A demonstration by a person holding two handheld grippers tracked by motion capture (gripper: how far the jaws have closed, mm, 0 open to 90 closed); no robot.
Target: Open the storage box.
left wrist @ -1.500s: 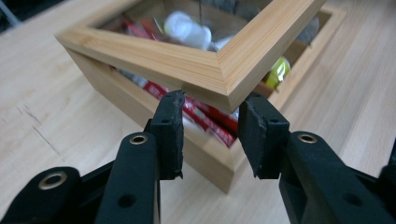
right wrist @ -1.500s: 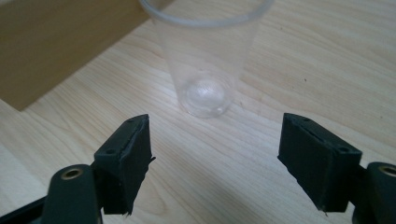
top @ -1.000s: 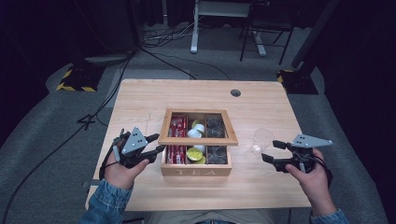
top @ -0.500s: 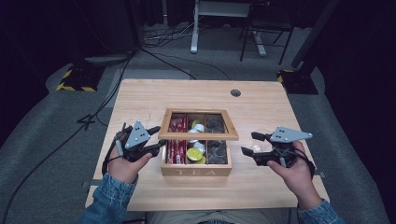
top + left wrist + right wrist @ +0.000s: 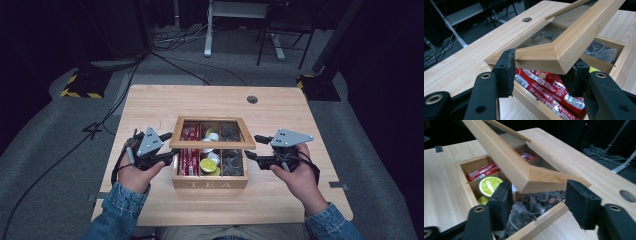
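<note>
Now both grippers closer, left gripper, right gripper flanking raised lid, seemingly ungripped

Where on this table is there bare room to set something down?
Free: the wide strip of table behind the tea box, apart from the cable hole, and the front edge. Crowded: both sides of the box, where the left gripper and right gripper sit.

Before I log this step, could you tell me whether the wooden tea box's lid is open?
Open: the glass-paned wooden lid is raised off the wooden tea box, exposing compartments.
</note>
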